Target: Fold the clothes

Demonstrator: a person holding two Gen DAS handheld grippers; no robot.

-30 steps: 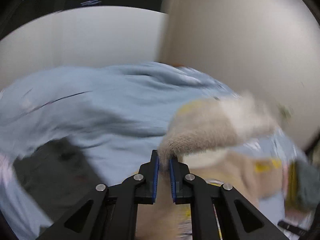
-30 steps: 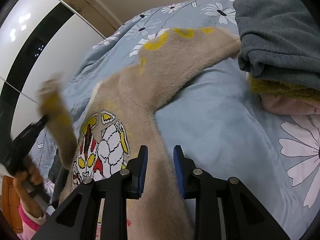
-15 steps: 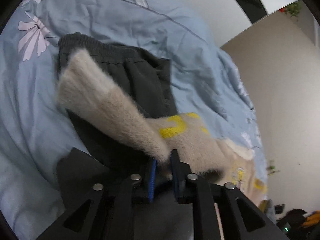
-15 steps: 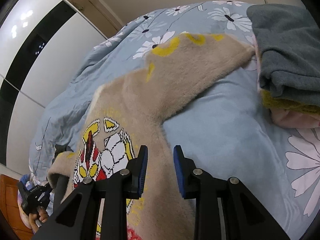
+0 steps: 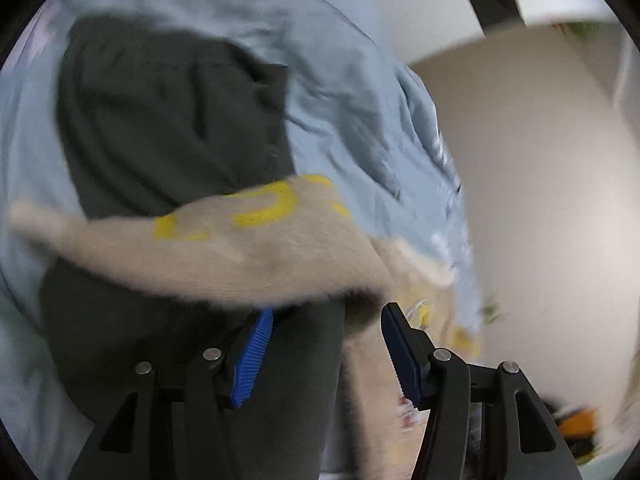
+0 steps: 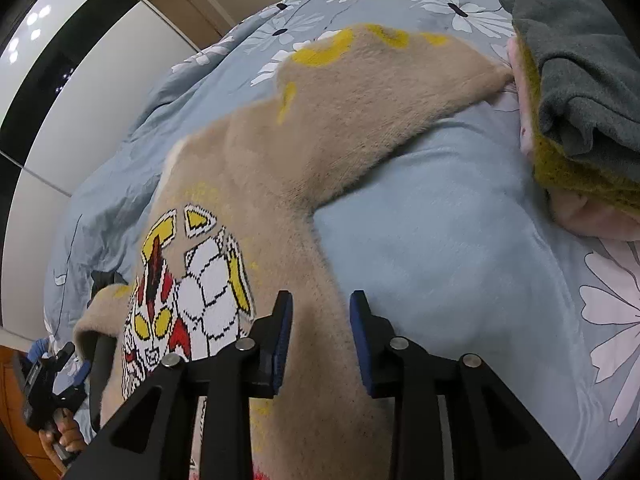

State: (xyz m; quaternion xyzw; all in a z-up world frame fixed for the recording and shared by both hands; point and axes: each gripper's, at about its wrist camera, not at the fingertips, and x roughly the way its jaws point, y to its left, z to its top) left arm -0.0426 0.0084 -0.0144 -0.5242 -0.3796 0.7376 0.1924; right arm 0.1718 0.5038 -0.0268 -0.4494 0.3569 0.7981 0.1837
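A fluffy beige sweater [image 6: 320, 132] with a red, white and yellow robot picture lies spread on the blue flowered duvet [image 6: 432, 248]. My right gripper [image 6: 322, 340] is closed on the sweater's side edge, and the fabric fills the gap between its blue pads. In the left wrist view the sweater's sleeve [image 5: 248, 248], marked with yellow, lies across dark grey trousers [image 5: 160, 120]. Just behind the sleeve my left gripper [image 5: 326, 344] is open and holds nothing. The left gripper [image 6: 52, 392] also shows at the lower left of the right wrist view, held by a hand [image 6: 68, 440].
A stack of folded clothes sits at the right: a grey piece [image 6: 580, 60] on top, a mustard one [image 6: 580, 172] under it, and pink [image 6: 592, 216] at the bottom. A white and black wardrobe [image 6: 80, 60] stands behind the bed. A beige wall [image 5: 520, 180] lies beyond.
My left gripper carried the sleeve out over the dark trousers, then opened and let it go. The sleeve now lies flat. The right gripper has kept its grip and barely moved.
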